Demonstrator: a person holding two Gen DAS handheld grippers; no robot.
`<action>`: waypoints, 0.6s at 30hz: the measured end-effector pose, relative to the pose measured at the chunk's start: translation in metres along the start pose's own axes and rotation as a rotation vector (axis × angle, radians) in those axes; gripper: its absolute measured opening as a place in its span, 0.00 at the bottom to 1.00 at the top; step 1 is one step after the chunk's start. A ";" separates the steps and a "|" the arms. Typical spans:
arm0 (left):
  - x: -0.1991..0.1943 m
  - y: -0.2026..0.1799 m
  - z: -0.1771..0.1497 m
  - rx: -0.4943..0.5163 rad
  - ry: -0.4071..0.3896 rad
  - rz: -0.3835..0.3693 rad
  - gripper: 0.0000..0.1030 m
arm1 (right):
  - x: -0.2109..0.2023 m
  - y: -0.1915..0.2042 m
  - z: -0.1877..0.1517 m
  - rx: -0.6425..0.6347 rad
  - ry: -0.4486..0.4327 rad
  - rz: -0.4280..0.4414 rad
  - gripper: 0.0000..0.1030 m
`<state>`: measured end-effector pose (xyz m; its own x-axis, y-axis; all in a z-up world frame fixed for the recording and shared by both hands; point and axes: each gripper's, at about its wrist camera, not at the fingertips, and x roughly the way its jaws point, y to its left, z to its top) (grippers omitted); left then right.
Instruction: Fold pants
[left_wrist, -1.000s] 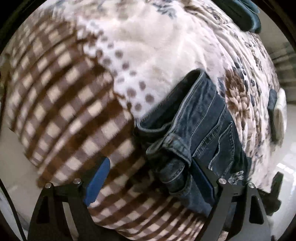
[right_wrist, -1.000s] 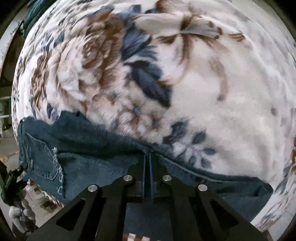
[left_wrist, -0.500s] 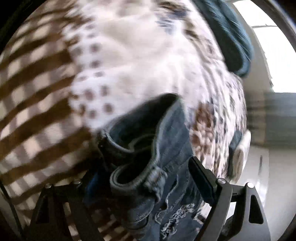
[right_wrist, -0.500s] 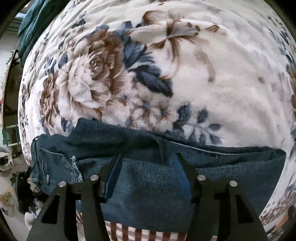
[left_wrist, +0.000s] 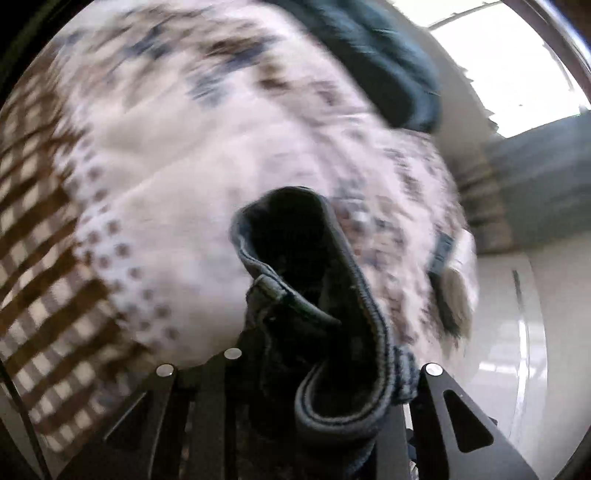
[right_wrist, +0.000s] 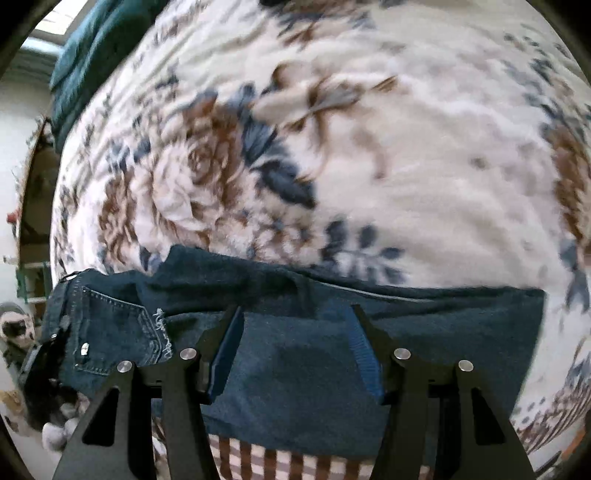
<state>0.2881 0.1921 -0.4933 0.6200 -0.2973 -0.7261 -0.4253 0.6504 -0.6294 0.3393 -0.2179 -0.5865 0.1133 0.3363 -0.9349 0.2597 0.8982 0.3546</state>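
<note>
- A floral blanket (right_wrist: 424, 166) covers the bed; the jeans (right_wrist: 314, 369) lie folded along its near edge.
- Left gripper (left_wrist: 325, 369) has just clamped the waistband (left_wrist: 351, 332).
- Right gripper (right_wrist: 295, 354), jaws apart, has let go.

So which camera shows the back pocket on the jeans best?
The right wrist view: the back pocket lies flat and sharp at the left end of the jeans. The left wrist view shows only a bunched, blurry waistband in the left claw, no pocket.
</note>
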 end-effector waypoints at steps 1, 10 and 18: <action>-0.004 -0.019 -0.006 0.048 -0.001 -0.019 0.21 | -0.011 -0.010 -0.004 0.019 -0.022 0.009 0.59; 0.044 -0.183 -0.150 0.404 0.222 -0.179 0.20 | -0.072 -0.142 -0.039 0.230 -0.102 0.023 0.59; 0.138 -0.229 -0.336 0.675 0.535 -0.125 0.20 | -0.095 -0.258 -0.068 0.364 -0.120 -0.022 0.59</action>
<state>0.2498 -0.2327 -0.5421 0.1709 -0.5725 -0.8019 0.2123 0.8161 -0.5375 0.1960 -0.4621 -0.5900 0.2096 0.2637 -0.9416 0.5844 0.7382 0.3369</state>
